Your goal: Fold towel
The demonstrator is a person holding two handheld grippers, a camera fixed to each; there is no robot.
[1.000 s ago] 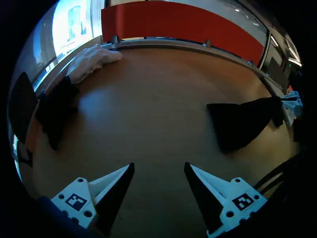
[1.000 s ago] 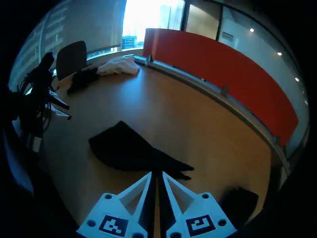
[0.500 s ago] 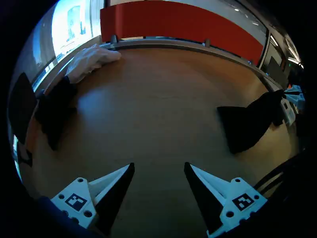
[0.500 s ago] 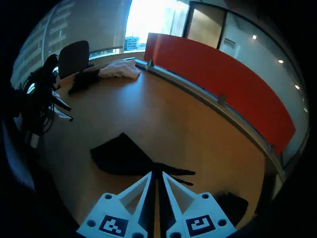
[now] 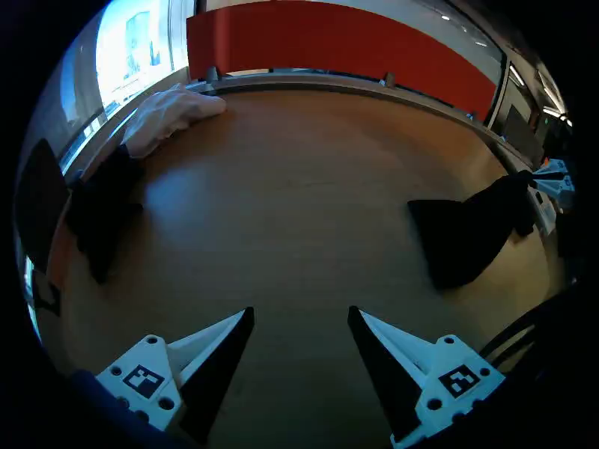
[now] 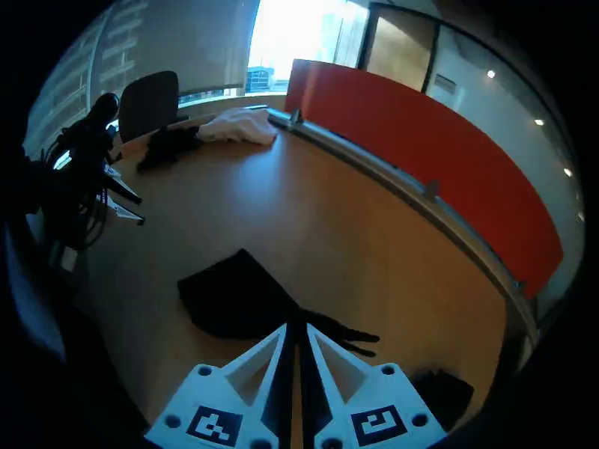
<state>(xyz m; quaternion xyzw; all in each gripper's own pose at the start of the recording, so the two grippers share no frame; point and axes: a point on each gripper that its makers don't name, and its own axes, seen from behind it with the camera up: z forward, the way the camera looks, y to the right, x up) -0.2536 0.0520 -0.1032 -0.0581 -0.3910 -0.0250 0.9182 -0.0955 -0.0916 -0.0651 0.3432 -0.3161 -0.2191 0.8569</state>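
Holding black towel (image 6: 232, 299) by one drawn-up corner in right gripper (image 6: 298, 329), fingers pressed together on the cloth. Remainder slumped on wooden table (image 5: 299, 187), long axis running away from that pinch, ahead and slightly left. Seen from left gripper (image 5: 299, 310): fingers wide apart over bare wood, towel well off to the right, broad loose end nearest. Probable next need: left gripper swung rightward to take that loose end. Right gripper far nearer.
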